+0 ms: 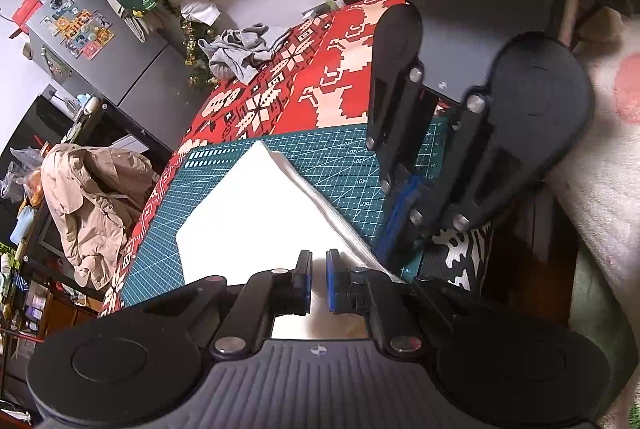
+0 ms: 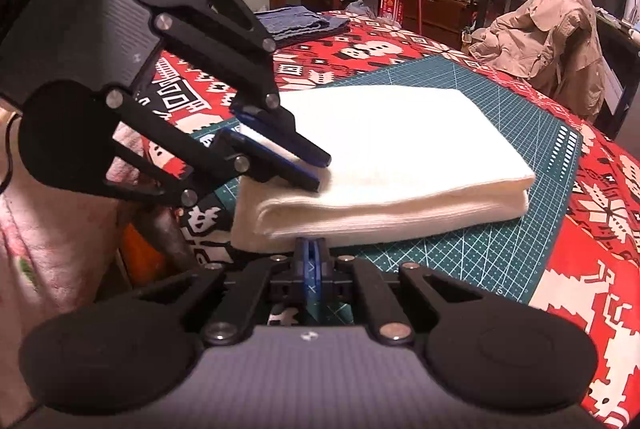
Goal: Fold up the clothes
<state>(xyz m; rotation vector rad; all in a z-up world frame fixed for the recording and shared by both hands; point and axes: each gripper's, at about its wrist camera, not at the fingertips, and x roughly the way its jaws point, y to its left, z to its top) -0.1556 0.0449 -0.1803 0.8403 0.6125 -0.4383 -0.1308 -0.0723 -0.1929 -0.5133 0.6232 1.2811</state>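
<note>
- White folded cloth (image 1: 256,213), seen from my left wrist camera, lies on a green gridded cutting mat (image 1: 344,157), one corner pointing away from me.
- My left gripper (image 1: 319,257) is narrowed to a slim gap between its blue-faced pads, with the cloth's near edge running in between them.
- My right gripper (image 1: 386,249) comes in from the right, black linkage arms angled down, its tips at the cloth's right-hand edge; from here I cannot tell whether it pinches anything.
- The mat sits on a red knit-pattern tablecloth (image 1: 300,69); a crumpled grey garment (image 1: 236,49) lies at its far end, and a beige jacket (image 1: 92,197) is draped beyond the table.
- From my right wrist camera, the cloth (image 2: 400,149) reads as a thick, soft stack with rounded fold edges, flat on the mat (image 2: 500,229).
- The left gripper (image 2: 324,173) bites the near left corner, a white layer clamped between its pads.
- The right gripper (image 2: 309,245) has its pads pressed together, the tips meeting the cloth's lower front edge; I cannot tell if a layer is caught.
- Folded blue fabric (image 2: 296,23) rests on the tablecloth (image 2: 360,49) behind.
</note>
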